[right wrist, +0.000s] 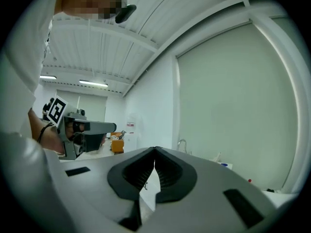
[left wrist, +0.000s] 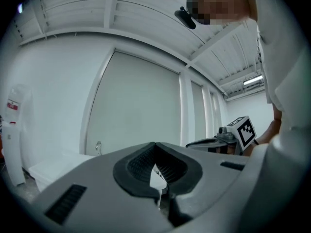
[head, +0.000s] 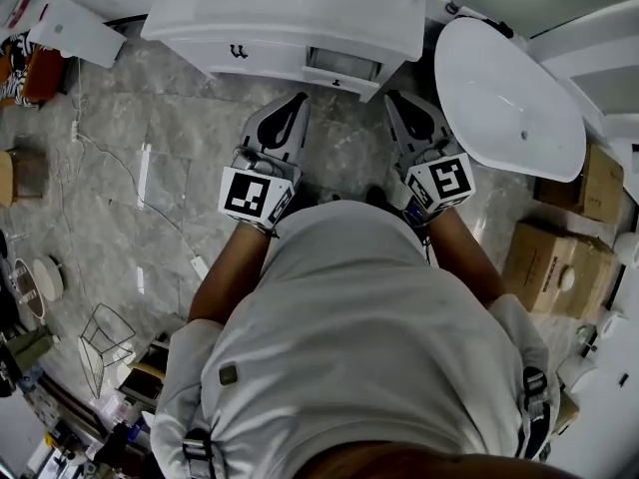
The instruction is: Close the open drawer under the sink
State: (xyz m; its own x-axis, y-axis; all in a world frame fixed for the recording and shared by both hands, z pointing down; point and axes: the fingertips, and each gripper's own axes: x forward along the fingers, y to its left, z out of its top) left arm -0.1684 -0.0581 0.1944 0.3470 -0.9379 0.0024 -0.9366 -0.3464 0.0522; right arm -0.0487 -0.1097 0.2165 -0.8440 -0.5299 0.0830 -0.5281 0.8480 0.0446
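The drawer (head: 342,66) stands pulled out of the right half of the white sink cabinet (head: 220,13), below its top. The left gripper (head: 297,101) and the right gripper (head: 395,99) point at the cabinet front, one near each side of the drawer. Both pairs of jaws are closed tip to tip, with nothing between them.

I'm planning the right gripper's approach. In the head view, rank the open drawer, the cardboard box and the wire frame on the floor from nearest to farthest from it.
From the right gripper:
1. open drawer: just ahead, slightly to its left.
2. cardboard box: on the floor at the right, back beside the person.
3. wire frame: on the floor at the far left.
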